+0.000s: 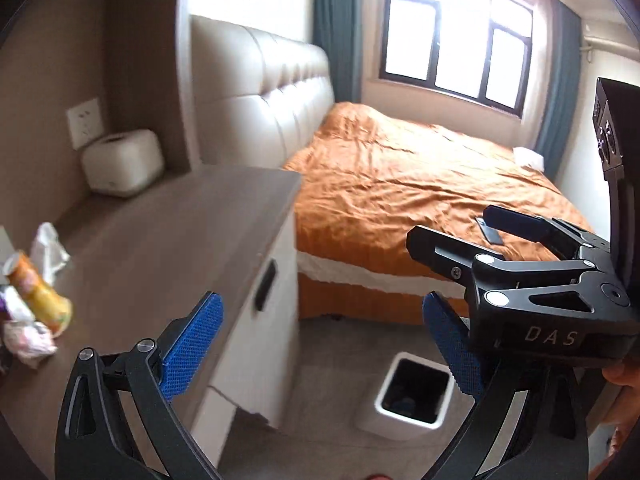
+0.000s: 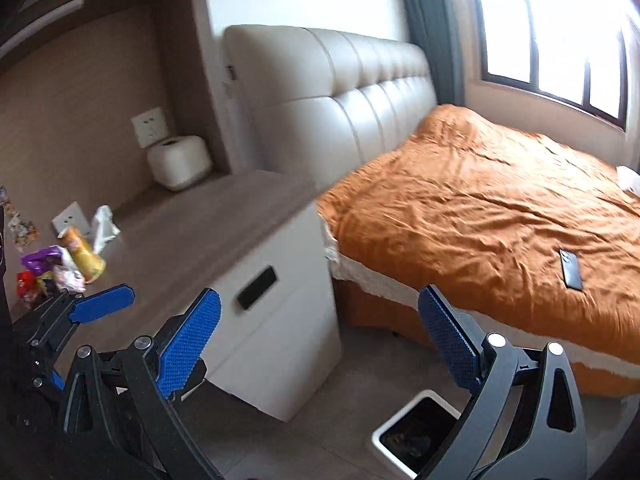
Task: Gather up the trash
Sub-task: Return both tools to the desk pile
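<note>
Both blue-padded tools, left (image 1: 322, 344) and right (image 2: 320, 340), gape wide and empty. At nine o'clock on the grey-brown table (image 2: 192, 236) lies light, crushable trash; the stiff yellow cardboard snack tube (image 2: 82, 254) offers the surest mid-body grip.

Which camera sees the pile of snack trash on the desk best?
The right wrist view. There the trash pile sits fairly clear: an orange tube, purple and red wrappers, and a crumpled white bag beside it. In the left wrist view the pile is squeezed against the picture's left edge, blurred and partly cut off.
</note>
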A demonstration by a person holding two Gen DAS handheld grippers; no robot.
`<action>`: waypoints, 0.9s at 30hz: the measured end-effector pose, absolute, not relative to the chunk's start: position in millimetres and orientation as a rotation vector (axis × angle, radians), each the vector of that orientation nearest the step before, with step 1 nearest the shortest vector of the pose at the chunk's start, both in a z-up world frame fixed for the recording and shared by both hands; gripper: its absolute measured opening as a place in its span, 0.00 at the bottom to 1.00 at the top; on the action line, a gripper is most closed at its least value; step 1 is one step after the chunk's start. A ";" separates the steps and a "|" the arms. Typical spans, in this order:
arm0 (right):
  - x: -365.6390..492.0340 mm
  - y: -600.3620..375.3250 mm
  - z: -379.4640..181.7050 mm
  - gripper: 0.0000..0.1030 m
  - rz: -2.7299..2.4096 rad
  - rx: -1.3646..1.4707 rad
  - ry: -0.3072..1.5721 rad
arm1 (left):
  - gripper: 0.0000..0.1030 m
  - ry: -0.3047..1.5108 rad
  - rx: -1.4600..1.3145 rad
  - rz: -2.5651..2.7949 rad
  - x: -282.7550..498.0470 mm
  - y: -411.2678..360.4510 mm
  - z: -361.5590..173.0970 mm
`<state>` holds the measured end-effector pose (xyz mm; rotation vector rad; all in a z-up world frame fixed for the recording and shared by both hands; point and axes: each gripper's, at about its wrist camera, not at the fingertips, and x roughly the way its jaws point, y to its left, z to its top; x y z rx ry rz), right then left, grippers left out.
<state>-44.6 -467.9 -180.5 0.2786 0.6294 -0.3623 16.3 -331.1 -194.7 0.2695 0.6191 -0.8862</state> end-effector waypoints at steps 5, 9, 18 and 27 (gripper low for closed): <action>6.2 -411.8 -144.6 0.96 -0.155 0.213 0.579 | 0.95 0.566 0.274 -0.679 47.0 -264.0 -167.9; 33.1 -376.8 -128.8 0.96 -0.042 0.189 0.562 | 0.95 0.554 0.261 -0.574 66.8 -220.6 -156.2; 75.5 -328.1 -121.0 0.96 0.093 0.144 0.569 | 0.95 0.536 0.203 -0.443 93.7 -164.0 -141.2; 118.3 -292.7 -132.5 0.96 0.146 0.114 0.612 | 0.95 0.603 0.163 -0.433 127.5 -132.4 -162.8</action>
